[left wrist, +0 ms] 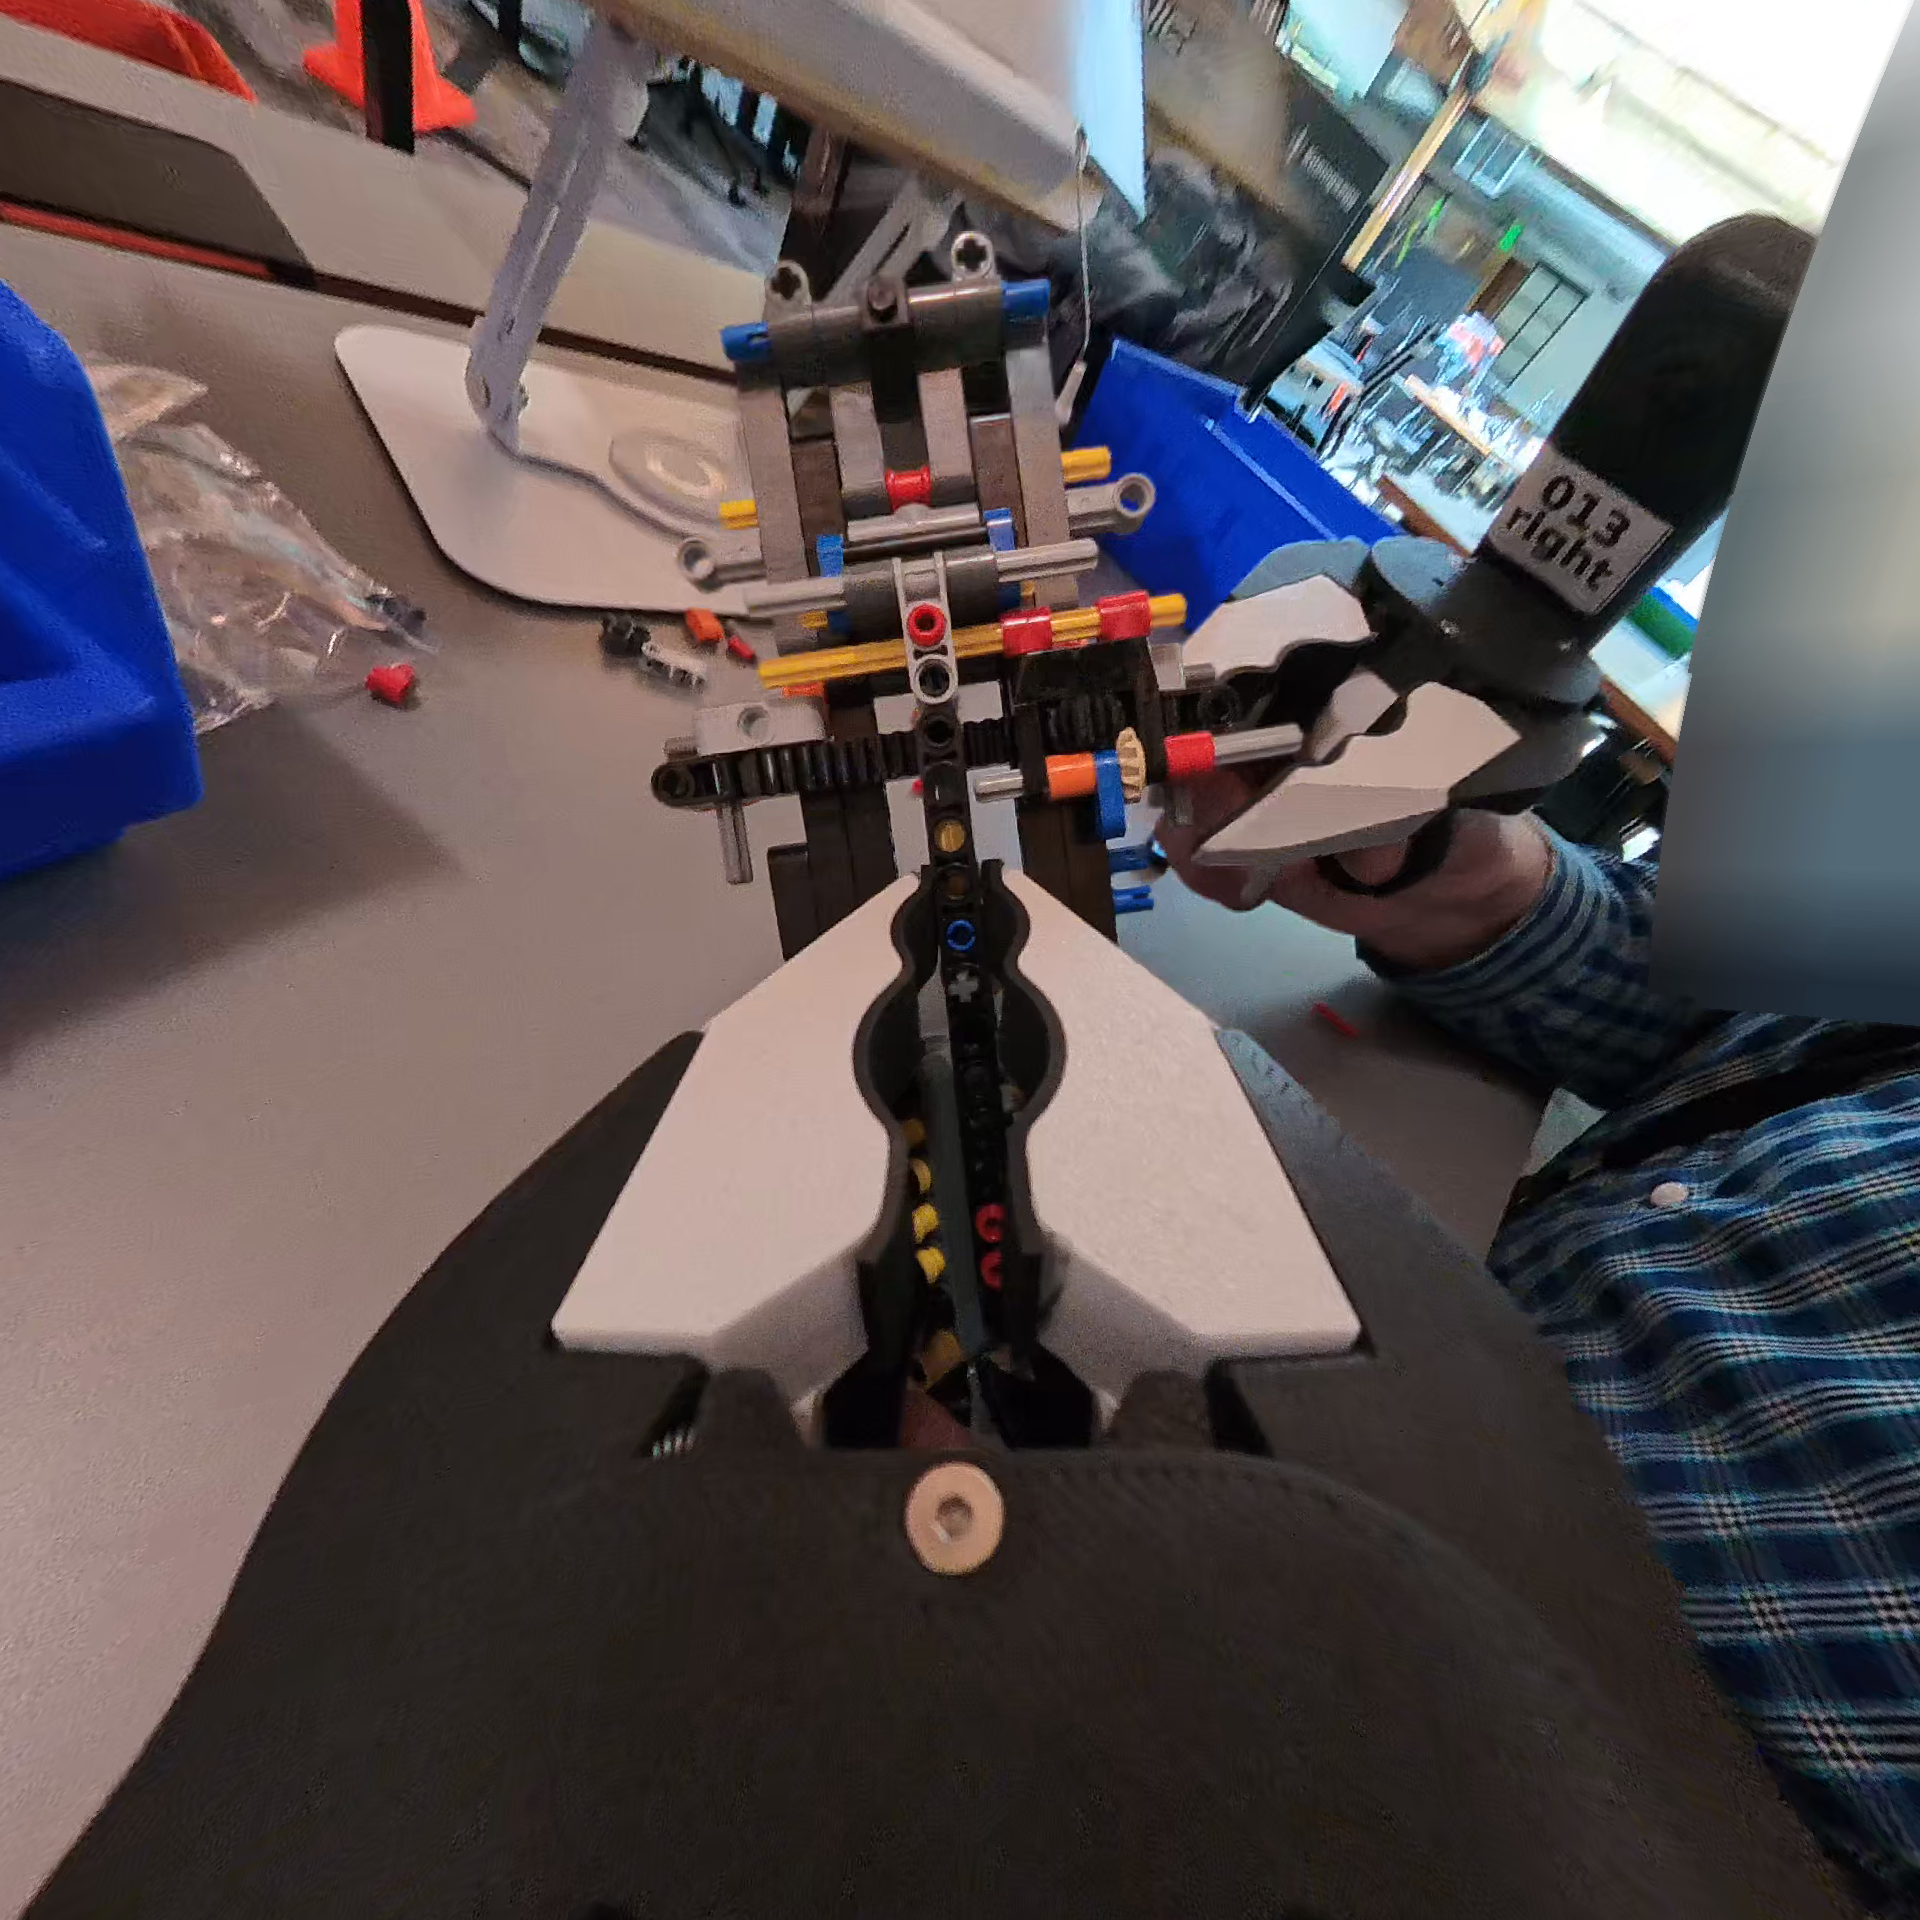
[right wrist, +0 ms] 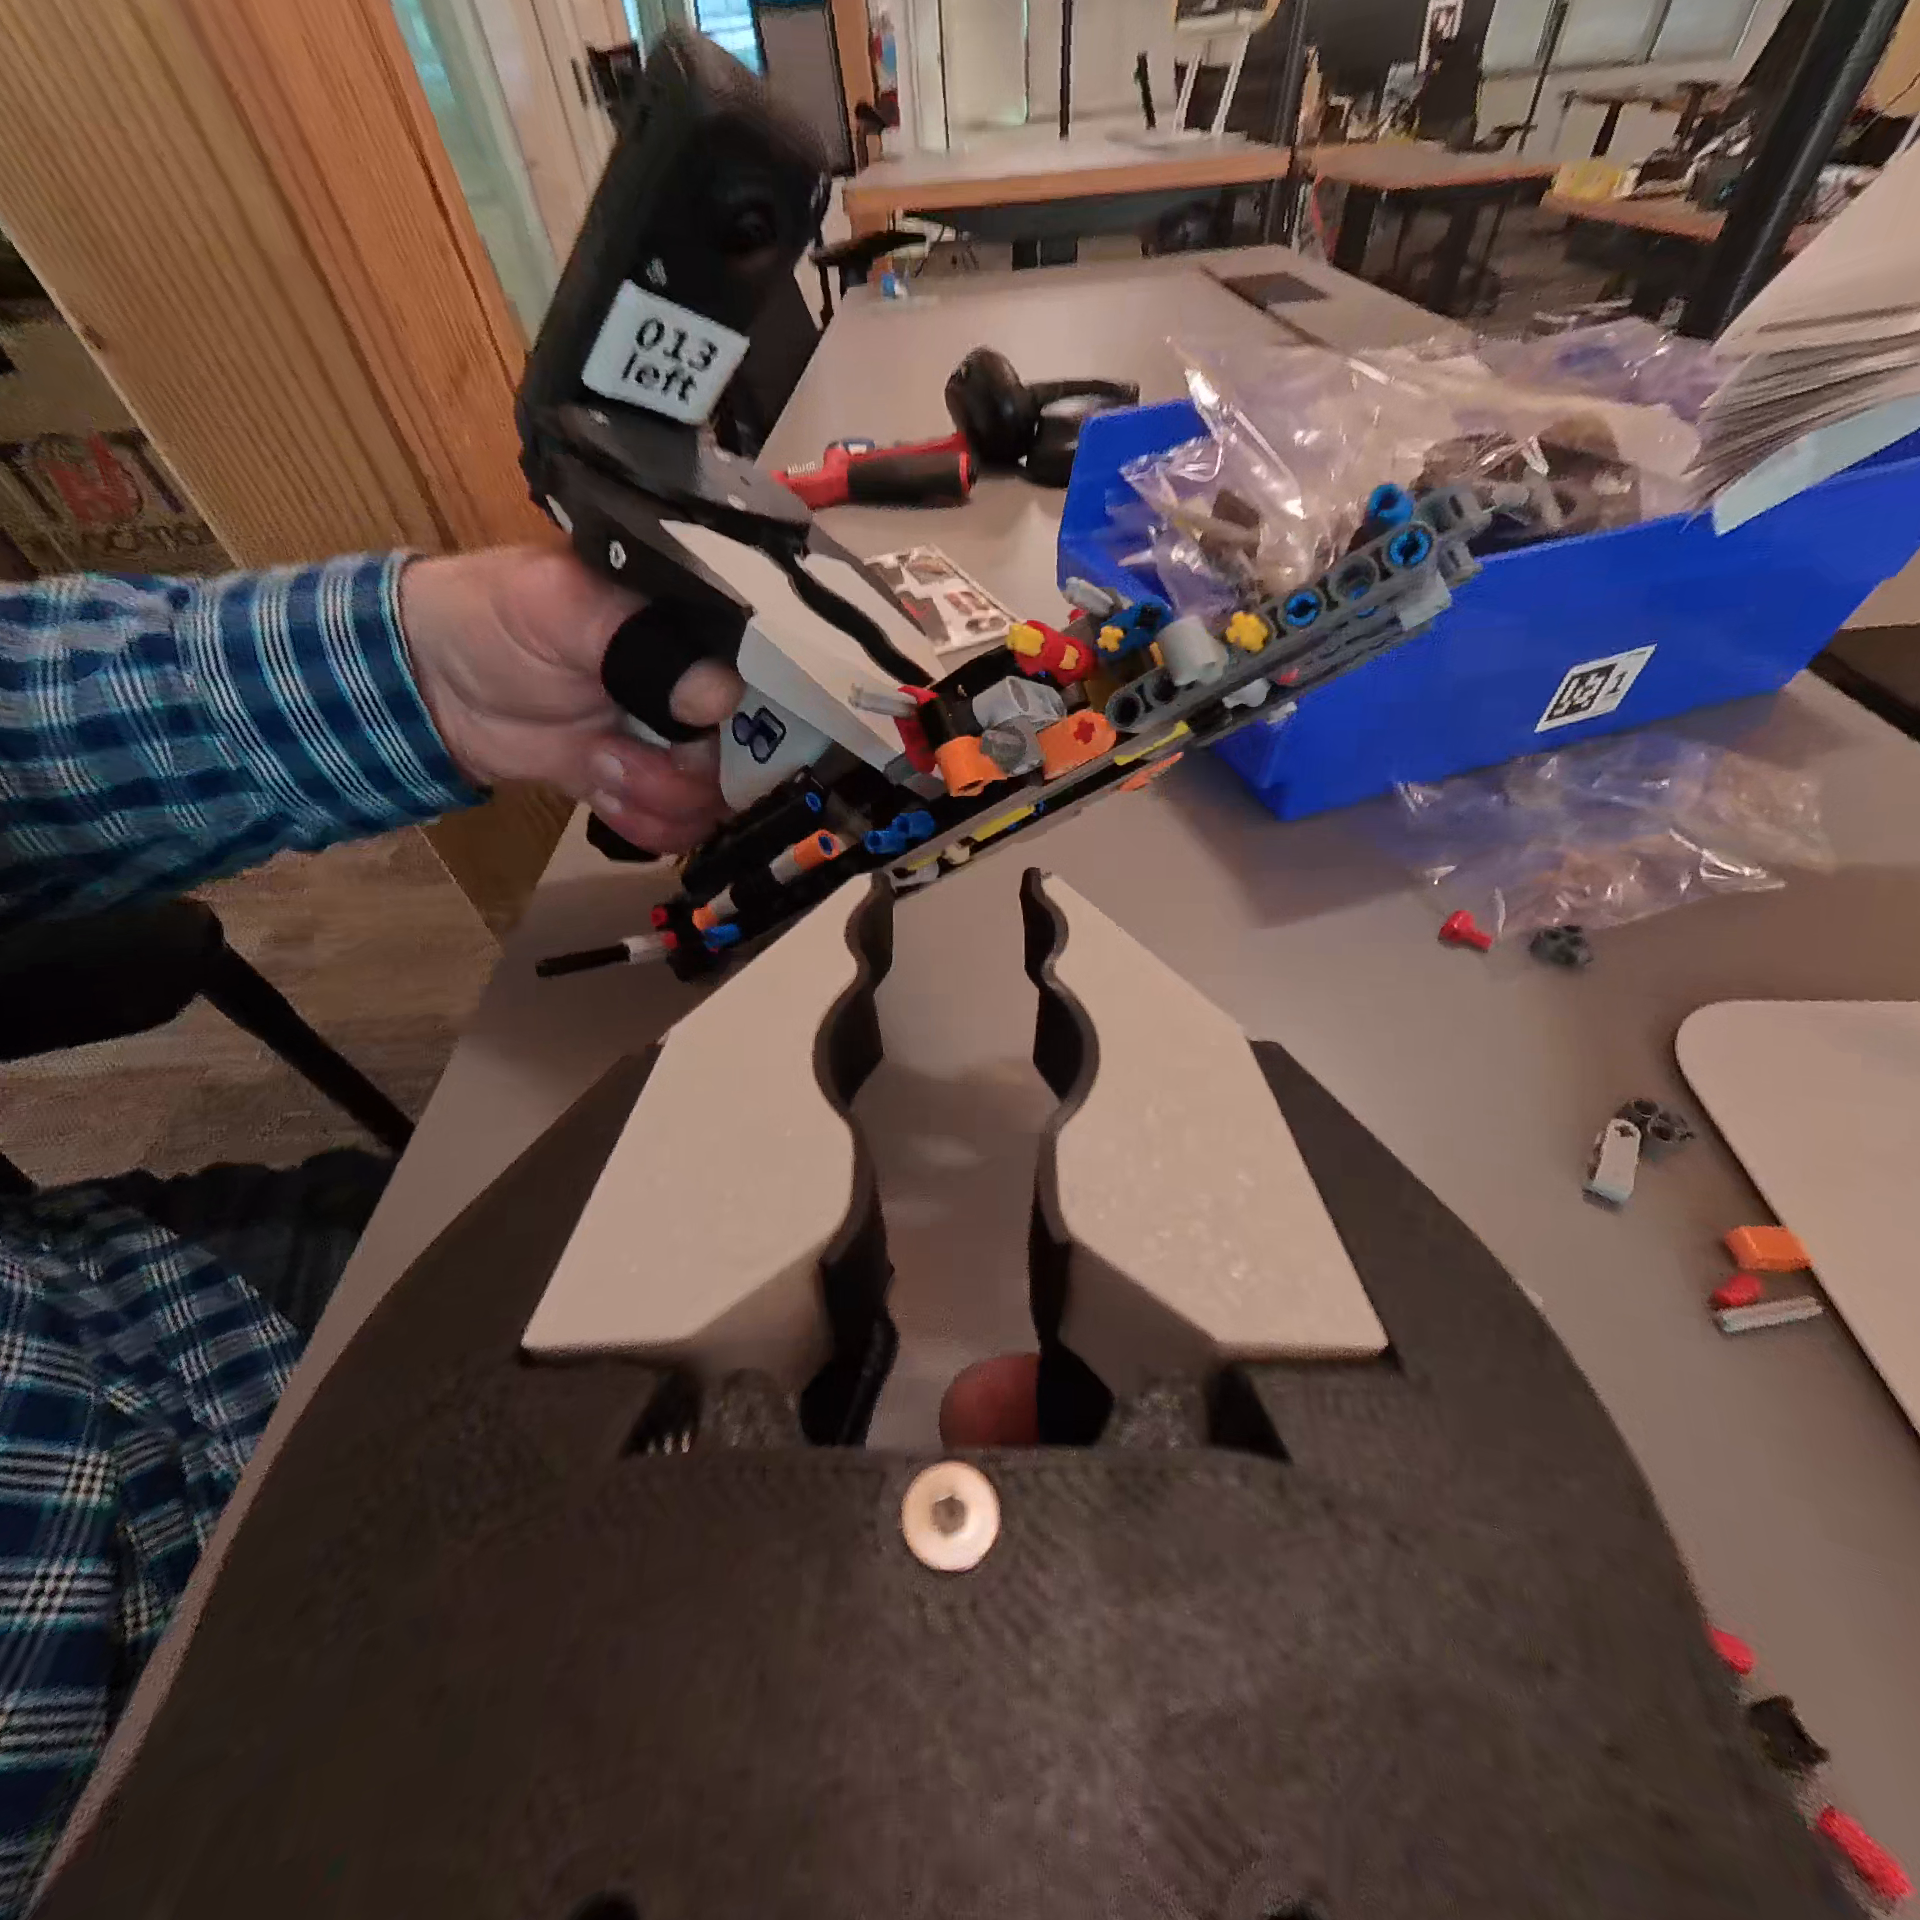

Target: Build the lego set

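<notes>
The left gripper (left wrist: 958,904) is clamped on the black beam at the near end of the half-built Technic assembly (left wrist: 914,582), holding the whole model up off the bench (left wrist: 312,1039). That looks like a deliberate brace: one steady grip at the tail leaves the axles and gears out front free to work on.

In the left wrist view the right gripper (left wrist: 1262,779) sits at the model's side, its fingers spread around the end of the grey axle (left wrist: 1236,746) that carries the orange, blue, tan and red pieces. Whether a pad touches the axle cannot be told. From its own camera the right gripper (right wrist: 956,894) is plainly parted and empty, tips just under the tilted model (right wrist: 1039,717).

Likely next is a squeeze on that axle to seat or slide it. Loose parts (right wrist: 1766,1257) wait on the bench, and the blue bin (right wrist: 1558,665) of bagged pieces stands close behind.
</notes>
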`<state>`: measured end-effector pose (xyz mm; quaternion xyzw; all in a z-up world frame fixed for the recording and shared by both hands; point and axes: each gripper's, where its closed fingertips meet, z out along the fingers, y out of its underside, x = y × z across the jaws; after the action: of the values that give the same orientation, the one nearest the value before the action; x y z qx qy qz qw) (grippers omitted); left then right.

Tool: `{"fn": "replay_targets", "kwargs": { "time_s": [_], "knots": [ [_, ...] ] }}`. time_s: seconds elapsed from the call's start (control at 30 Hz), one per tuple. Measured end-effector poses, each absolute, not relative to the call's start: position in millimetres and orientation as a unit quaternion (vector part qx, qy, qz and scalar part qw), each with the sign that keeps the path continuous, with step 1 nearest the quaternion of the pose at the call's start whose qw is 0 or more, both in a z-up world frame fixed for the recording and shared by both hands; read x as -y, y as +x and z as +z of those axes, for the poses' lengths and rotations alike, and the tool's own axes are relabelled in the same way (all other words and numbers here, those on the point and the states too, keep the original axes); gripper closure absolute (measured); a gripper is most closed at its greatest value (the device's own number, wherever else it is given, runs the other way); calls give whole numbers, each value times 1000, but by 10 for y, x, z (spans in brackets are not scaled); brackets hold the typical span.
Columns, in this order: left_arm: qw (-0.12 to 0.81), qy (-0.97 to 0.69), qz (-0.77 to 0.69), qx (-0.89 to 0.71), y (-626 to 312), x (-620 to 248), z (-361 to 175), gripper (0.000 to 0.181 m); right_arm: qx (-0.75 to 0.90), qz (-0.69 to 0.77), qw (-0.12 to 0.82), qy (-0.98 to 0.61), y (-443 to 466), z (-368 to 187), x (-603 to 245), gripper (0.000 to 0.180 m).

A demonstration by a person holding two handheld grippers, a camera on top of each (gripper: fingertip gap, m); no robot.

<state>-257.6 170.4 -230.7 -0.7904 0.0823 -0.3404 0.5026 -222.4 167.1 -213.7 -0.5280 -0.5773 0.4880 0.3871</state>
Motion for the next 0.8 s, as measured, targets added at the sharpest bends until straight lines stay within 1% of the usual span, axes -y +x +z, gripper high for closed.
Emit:
{"fn": "replay_targets", "kwargs": {
  "time_s": [0.43,0.63,0.8],
  "knots": [
    [532,-755,-381,-49,-2453,-1816,-2153,175,544,512,408,-526,-2178,-1910,-1701,165],
    [550,-751,-363,-43,-2457,-1857,-2141,176,536,516,421,-520,-2137,-1836,-1728,165],
    [567,-755,-325,-49,-2470,-1887,-2133,175,537,516,426,-514,-2112,-1816,-1729,170]
  ]
}}
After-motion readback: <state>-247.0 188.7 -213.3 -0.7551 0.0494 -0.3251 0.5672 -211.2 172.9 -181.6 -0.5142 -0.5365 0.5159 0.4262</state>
